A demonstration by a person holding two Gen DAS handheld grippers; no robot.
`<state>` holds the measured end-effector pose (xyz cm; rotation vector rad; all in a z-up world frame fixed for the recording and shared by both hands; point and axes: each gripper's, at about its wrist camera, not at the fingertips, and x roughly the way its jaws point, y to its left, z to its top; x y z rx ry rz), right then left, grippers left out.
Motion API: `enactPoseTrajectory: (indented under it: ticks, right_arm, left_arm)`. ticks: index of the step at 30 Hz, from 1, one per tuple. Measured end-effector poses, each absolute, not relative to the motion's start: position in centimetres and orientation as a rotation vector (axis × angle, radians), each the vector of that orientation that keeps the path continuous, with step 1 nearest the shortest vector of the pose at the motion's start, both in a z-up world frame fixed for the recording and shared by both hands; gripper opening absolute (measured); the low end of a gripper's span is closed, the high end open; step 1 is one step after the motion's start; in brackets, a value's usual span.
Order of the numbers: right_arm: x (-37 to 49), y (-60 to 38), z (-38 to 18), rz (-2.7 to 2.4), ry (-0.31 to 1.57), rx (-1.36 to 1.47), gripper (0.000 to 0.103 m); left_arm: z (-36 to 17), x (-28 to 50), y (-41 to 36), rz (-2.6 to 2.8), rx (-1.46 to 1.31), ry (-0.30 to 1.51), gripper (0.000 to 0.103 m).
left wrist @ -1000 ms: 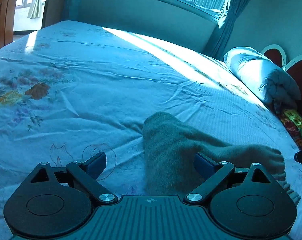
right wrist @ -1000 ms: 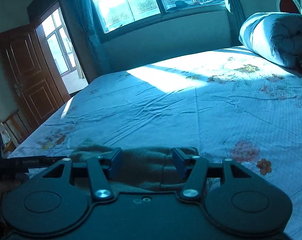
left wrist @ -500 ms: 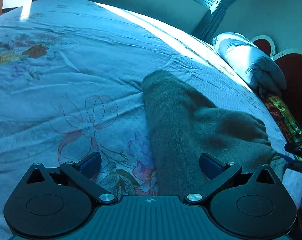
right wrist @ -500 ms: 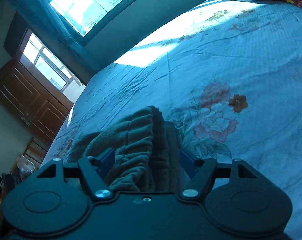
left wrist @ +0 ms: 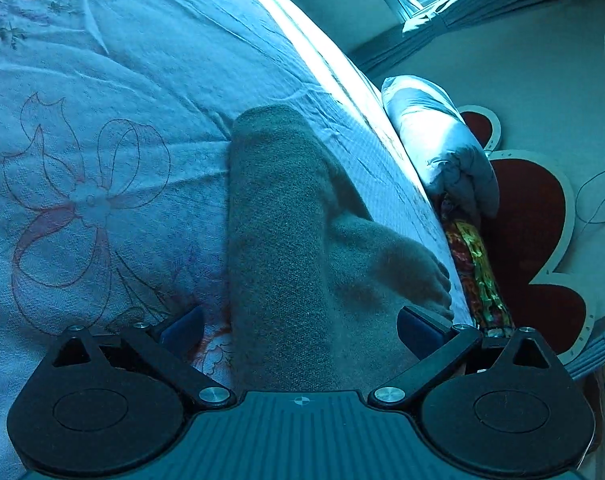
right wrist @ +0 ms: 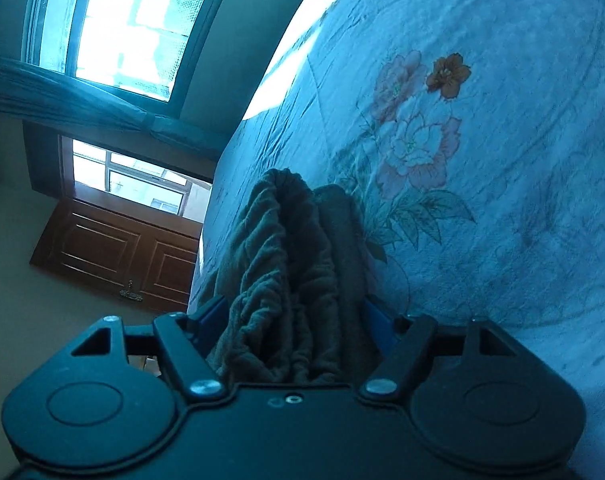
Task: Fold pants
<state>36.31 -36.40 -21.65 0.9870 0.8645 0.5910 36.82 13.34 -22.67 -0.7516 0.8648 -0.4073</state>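
The grey-green pants lie as a long folded strip on the floral bedsheet, running away from my left gripper. That gripper is open, its jaws wide apart with the near end of the strip between them. In the right wrist view the gathered waistband of the pants is bunched up between the blue pads of my right gripper. The jaws sit against both sides of the cloth; how firmly they press is not clear.
A rolled blue quilt and a colourful cloth lie at the headboard. A window and a wooden door are beyond the bed's far side.
Both grippers have tilted and rolled strongly. The right gripper's jaws have closed in around the waistband, which now stands bunched up. The left gripper stayed open over the pant strip.
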Motion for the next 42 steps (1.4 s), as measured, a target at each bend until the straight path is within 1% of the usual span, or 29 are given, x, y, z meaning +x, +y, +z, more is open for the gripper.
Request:
enactPoseTrajectory:
  ticks: [2, 3, 4, 5, 7, 10, 11, 12, 13, 14, 15, 16, 17, 18, 19, 20, 21, 23, 25, 29, 33, 37, 39, 40, 41, 42]
  right_arm:
    - [36.6, -36.1, -21.7, 0.594, 0.878, 0.976, 0.068]
    - [36.7, -36.2, -21.6, 0.584, 0.882, 0.966, 0.062]
    - [36.7, -36.3, -21.5, 0.569, 0.879, 0.963, 0.058]
    - [36.6, -37.0, -21.5, 0.562, 0.87, 0.992, 0.055]
    - [36.0, -37.8, -21.5, 0.568, 0.87, 1.017, 0.054]
    - [35.8, -37.4, -21.8, 0.601, 0.894, 1.006, 0.055]
    - [36.1, -36.9, -21.8, 0.612, 0.9, 0.998, 0.059]
    - [36.4, -36.3, -21.8, 0.625, 0.905, 0.987, 0.066]
    - [36.8, -35.6, -21.7, 0.638, 0.91, 0.976, 0.07]
    - [37.2, -35.0, -21.6, 0.648, 0.916, 0.967, 0.076]
    - [37.6, -34.4, -21.4, 0.654, 0.922, 0.951, 0.079]
    - [37.9, -33.9, -21.2, 0.649, 0.926, 0.933, 0.078]
    - [38.1, -33.8, -21.2, 0.645, 0.93, 0.918, 0.075]
    - [38.1, -33.6, -21.1, 0.642, 0.933, 0.897, 0.06]
    - [38.1, -33.5, -21.1, 0.639, 0.937, 0.87, 0.05]
    - [37.9, -33.6, -21.1, 0.643, 0.932, 0.861, 0.044]
    - [37.6, -33.8, -20.8, 0.65, 0.923, 0.849, 0.039]
    - [37.1, -33.8, -19.8, 0.659, 0.893, 0.826, 0.036]
    - [37.0, -33.6, -18.4, 0.682, 0.865, 0.805, 0.035]
    - [38.7, -32.8, -14.7, 0.757, 0.824, 0.728, 0.034]
    - [42.8, -31.9, -12.0, 0.805, 0.789, 0.69, 0.034]
    - [49.4, -29.4, -10.8, 0.847, 0.763, 0.682, 0.034]
    - [52.6, -27.7, -11.3, 0.866, 0.767, 0.684, 0.035]
    - [54.2, -26.8, -12.3, 0.871, 0.789, 0.685, 0.035]
    - [55.7, -26.2, -13.6, 0.853, 0.824, 0.684, 0.039]
    - [56.8, -25.6, -15.1, 0.8, 0.856, 0.638, 0.049]
  left_arm:
    - [-22.8, 37.2, 13.2, -0.389, -0.744, 0.868, 0.089]
    - [-23.0, 37.3, 13.3, -0.376, -0.75, 0.871, 0.08]
    - [-23.1, 37.5, 13.5, -0.372, -0.757, 0.876, 0.074]
    - [-23.2, 37.5, 13.9, -0.373, -0.762, 0.881, 0.072]
    - [-23.4, 37.3, 14.6, -0.38, -0.766, 0.894, 0.061]
    - [-24.0, 37.4, 15.1, -0.394, -0.804, 0.895, 0.059]
    - [-24.2, 37.7, 15.1, -0.4, -0.812, 0.893, 0.059]
    - [-24.3, 37.9, 14.9, -0.409, -0.823, 0.891, 0.059]
    - [-24.5, 38.2, 14.6, -0.418, -0.831, 0.89, 0.059]
    - [-24.6, 38.5, 14.3, -0.428, -0.834, 0.891, 0.059]
    - [-24.8, 38.8, 13.9, -0.44, -0.841, 0.89, 0.059]
    - [-24.8, 39.0, 13.7, -0.45, -0.845, 0.889, 0.059]
    - [-24.7, 39.0, 13.5, -0.454, -0.838, 0.889, 0.059]
    - [-24.6, 39.0, 13.3, -0.455, -0.823, 0.889, 0.057]
    - [-24.6, 38.9, 13.1, -0.452, -0.801, 0.888, 0.049]
    - [-24.6, 38.9, 12.9, -0.452, -0.783, 0.886, 0.047]
    - [-24.6, 38.7, 12.9, -0.457, -0.783, 0.875, 0.045]
    - [-24.6, 38.5, 12.9, -0.467, -0.802, 0.853, 0.04]
    - [-24.2, 38.3, 13.4, -0.479, -0.838, 0.82, 0.03]
    - [-22.1, 39.3, 13.7, -0.514, -0.831, 0.773, 0.028]
    - [-19.5, 42.4, 14.4, -0.525, -0.81, 0.718, 0.028]
    - [-17.6, 46.4, 16.5, -0.495, -0.801, 0.661, 0.028]
    - [-17.5, 48.7, 18.0, -0.459, -0.801, 0.646, 0.028]
    - [-17.7, 49.9, 18.9, -0.424, -0.795, 0.642, 0.028]
    - [-18.1, 50.6, 19.4, -0.399, -0.784, 0.648, 0.028]
    - [-18.9, 51.6, 20.1, -0.365, -0.769, 0.673, 0.028]
